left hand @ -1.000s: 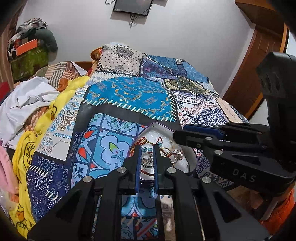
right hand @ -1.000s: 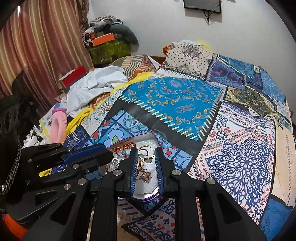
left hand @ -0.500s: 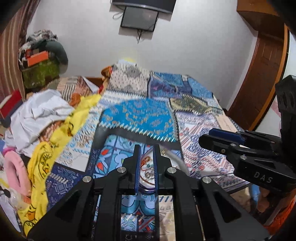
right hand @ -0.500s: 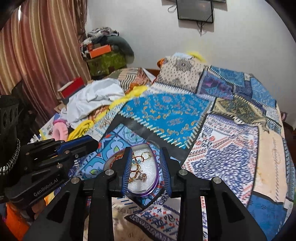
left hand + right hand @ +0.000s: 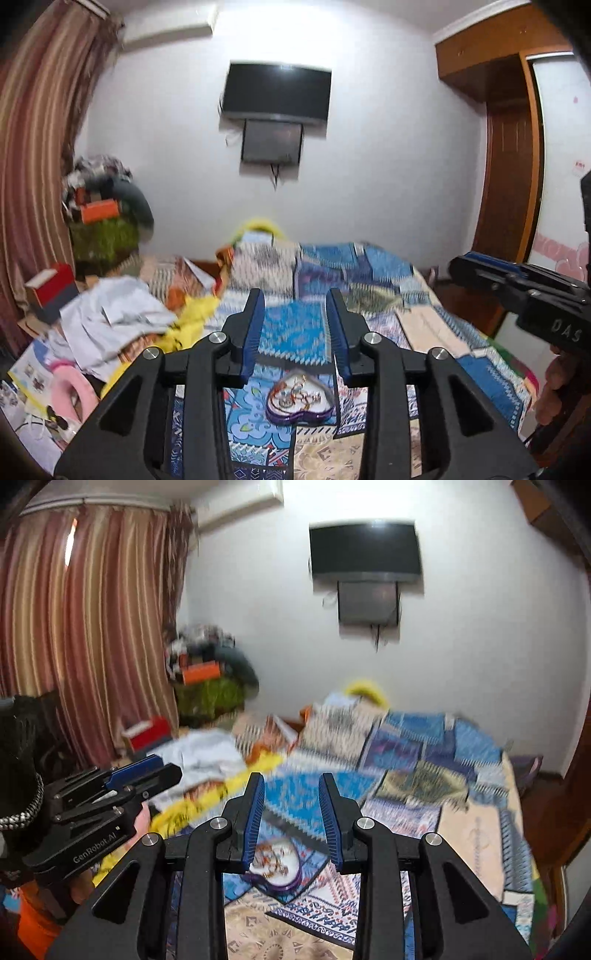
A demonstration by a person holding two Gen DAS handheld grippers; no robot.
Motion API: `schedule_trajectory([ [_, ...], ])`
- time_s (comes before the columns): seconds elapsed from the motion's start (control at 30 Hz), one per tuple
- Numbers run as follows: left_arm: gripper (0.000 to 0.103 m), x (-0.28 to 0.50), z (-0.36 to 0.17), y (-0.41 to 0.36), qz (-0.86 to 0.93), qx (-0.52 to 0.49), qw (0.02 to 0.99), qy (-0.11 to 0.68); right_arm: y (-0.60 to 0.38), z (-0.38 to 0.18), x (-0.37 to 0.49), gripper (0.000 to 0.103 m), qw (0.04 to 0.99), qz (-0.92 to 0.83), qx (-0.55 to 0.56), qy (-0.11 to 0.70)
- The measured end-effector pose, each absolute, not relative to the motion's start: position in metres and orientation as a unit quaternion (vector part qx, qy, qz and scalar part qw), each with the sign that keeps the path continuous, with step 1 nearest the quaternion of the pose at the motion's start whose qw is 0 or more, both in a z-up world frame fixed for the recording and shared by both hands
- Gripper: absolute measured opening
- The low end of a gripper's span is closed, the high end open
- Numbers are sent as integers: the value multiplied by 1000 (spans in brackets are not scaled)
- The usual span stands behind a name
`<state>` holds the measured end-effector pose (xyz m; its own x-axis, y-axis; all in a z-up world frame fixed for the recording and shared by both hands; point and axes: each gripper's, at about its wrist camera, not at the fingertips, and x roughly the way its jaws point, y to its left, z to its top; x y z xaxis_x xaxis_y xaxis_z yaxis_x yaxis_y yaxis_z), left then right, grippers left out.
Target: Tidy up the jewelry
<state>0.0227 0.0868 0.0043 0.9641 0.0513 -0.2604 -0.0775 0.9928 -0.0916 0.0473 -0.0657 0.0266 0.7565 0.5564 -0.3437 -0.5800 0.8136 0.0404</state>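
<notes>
My left gripper (image 5: 295, 332) has its jaws opening, blue pads apart with nothing between them. Through the left wrist view, the heart-shaped jewelry tray (image 5: 301, 404) with a purple rim lies on the patchwork bedspread (image 5: 369, 266) near the foot of the bed, holding a tangle of gold and red pieces I cannot sort out. Left of the tray, across the bed, sit a heap of white clothes (image 5: 110, 314) and a yellow cloth (image 5: 188, 325). Beyond the tray, on the white far wall, hangs a dark television (image 5: 275, 92); a striped curtain (image 5: 37, 147) falls to the left, and a wooden wardrobe (image 5: 509, 147) stands to the right. The right gripper (image 5: 517, 288) shows at the right edge, lettered "DAS".

From the right wrist view, my right gripper (image 5: 291, 808) has its jaws spread a little and empty, the tray (image 5: 275, 867) below them on the bedspread. The left gripper (image 5: 110, 794) appears left of the tray, marked "GenRobot.AI". The picture is blurred.
</notes>
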Motion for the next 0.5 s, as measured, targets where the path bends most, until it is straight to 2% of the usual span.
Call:
schedule_trajectory([
  [0.17, 57, -9, 24, 78, 59, -37, 994, 86, -77, 48, 15, 29, 949, 290, -23, 119],
  [0.2, 65, -14, 26, 76, 62, -35, 994, 80, -78, 49, 11, 35, 951, 286, -21, 112],
  [0.23, 76, -18, 28, 75, 65, -34, 994, 76, -79, 50, 7, 46, 955, 278, -19, 105],
  [0.27, 82, -22, 30, 74, 70, -33, 994, 71, -80, 51, 4, 52, 958, 270, -17, 99],
  [0.3, 95, -27, 31, 73, 76, -32, 995, 64, -81, 51, 1, 60, 961, 262, -16, 92],
  [0.33, 101, -32, 32, 73, 80, -32, 995, 58, -81, 50, -1, 68, 963, 254, -14, 88],
  [0.5, 102, -41, 32, 73, 90, -35, 994, 54, -80, 49, -7, 91, 970, 232, -14, 77],
])
